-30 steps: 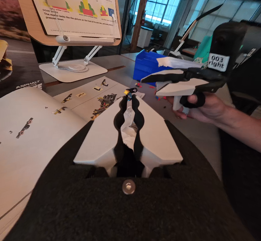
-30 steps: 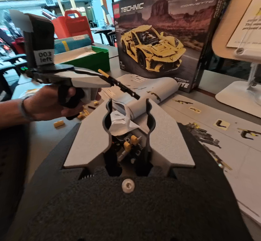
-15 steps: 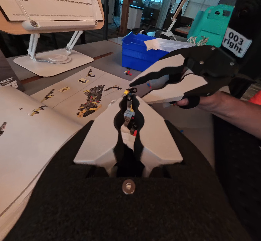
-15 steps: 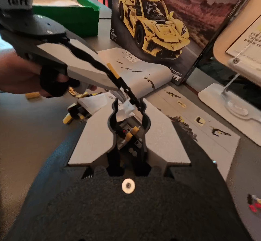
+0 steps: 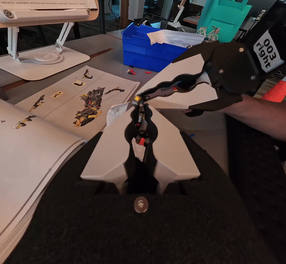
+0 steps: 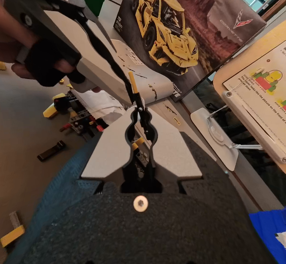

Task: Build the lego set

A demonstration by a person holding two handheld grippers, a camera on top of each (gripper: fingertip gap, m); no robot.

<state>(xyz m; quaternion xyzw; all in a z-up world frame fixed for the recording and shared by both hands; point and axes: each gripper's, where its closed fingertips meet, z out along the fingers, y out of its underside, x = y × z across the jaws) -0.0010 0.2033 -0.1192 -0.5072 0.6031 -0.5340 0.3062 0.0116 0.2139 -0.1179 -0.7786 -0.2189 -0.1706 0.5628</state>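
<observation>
The left claw (image 6: 133, 100) is clenched on a thin black rod with a yellow stick (image 6: 140, 102), tips pinching its upper part. Just right of it, the right claw (image 6: 141, 111) is nearly closed around the rod's lower part; whether it grips, I cannot tell. To pass it well, tighten the right fully before the left lets go. The half-built model (image 6: 77, 116) lies down left of both.

Blue bin (image 5: 148, 51) beyond, booklet (image 5: 38, 140) leftward.
</observation>
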